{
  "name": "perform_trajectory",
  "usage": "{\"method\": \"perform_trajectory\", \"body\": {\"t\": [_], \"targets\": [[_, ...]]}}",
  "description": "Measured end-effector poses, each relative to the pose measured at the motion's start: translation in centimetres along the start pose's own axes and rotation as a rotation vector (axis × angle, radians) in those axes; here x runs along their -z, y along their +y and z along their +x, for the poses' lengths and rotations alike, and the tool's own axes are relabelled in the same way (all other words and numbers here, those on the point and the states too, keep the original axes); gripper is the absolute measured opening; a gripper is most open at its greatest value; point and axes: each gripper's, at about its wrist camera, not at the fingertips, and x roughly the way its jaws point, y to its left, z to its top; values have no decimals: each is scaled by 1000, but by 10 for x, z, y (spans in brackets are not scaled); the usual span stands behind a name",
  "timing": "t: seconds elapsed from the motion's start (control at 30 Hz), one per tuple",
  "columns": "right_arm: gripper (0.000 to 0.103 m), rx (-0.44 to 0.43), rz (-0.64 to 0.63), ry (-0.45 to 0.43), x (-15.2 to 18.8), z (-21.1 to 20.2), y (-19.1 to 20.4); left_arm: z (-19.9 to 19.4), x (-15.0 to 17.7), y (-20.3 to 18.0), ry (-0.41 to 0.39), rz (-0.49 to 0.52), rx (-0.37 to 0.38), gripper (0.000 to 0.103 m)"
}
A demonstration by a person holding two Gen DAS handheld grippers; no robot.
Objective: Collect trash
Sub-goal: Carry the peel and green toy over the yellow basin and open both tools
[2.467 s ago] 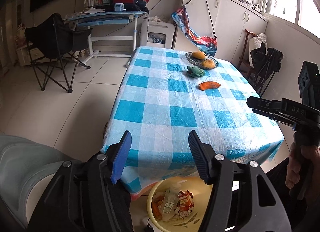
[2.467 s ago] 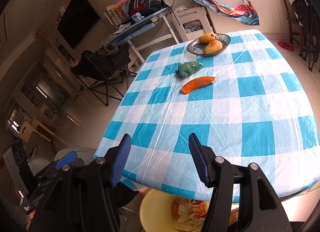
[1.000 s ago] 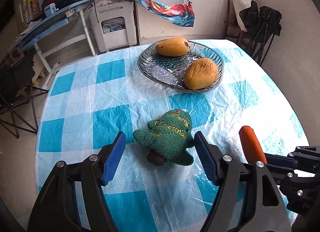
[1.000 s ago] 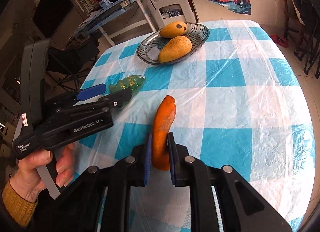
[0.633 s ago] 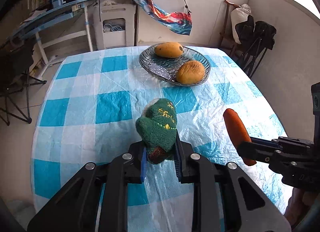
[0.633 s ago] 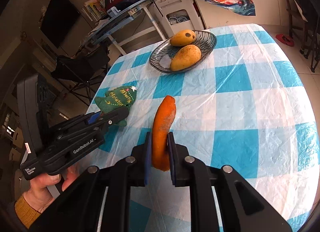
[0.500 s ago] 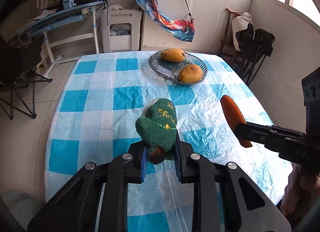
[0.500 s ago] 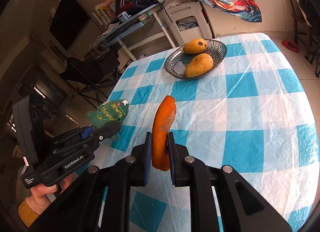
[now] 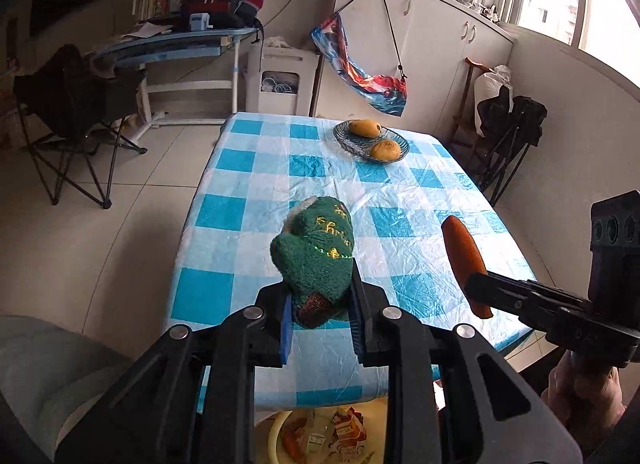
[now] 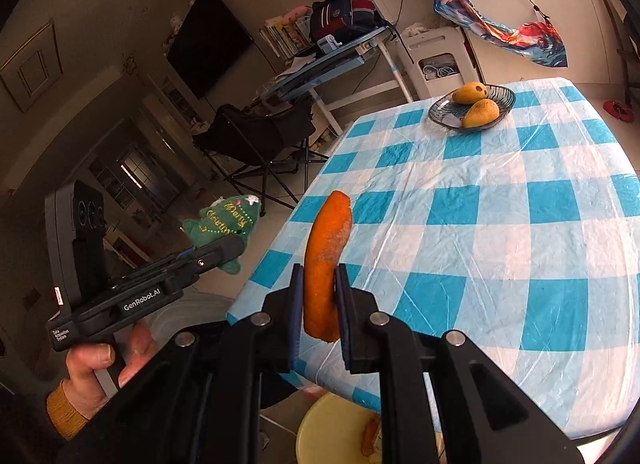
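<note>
My left gripper is shut on a green knitted Christmas tree toy and holds it in the air over the near end of the table. It also shows in the right wrist view. My right gripper is shut on an orange carrot, held upright above the table's near edge; the carrot also shows in the left wrist view. A yellow basin with trash in it stands on the floor below the table edge, also in the left wrist view.
The table has a blue and white checked cloth. A glass dish with two mangoes sits at its far end. A black folding chair, a desk and white cabinets stand around the room.
Both grippers closed on their objects, lifted them off the cloth and pulled back toward the near table edge; the basin has come into view below.
</note>
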Motion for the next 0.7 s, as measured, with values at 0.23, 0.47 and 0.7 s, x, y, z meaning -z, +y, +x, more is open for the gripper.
{"method": "perform_trajectory", "body": {"t": [0.23, 0.47, 0.7], "targets": [[17, -10, -46, 171, 57, 11, 33, -32, 37, 9, 11, -6, 2, 22], [20, 74, -34, 316, 100, 21, 40, -41, 82, 6, 81, -10, 14, 22], [48, 127, 72, 185, 99, -10, 25, -9, 132, -6, 307, 12, 35, 25]]}}
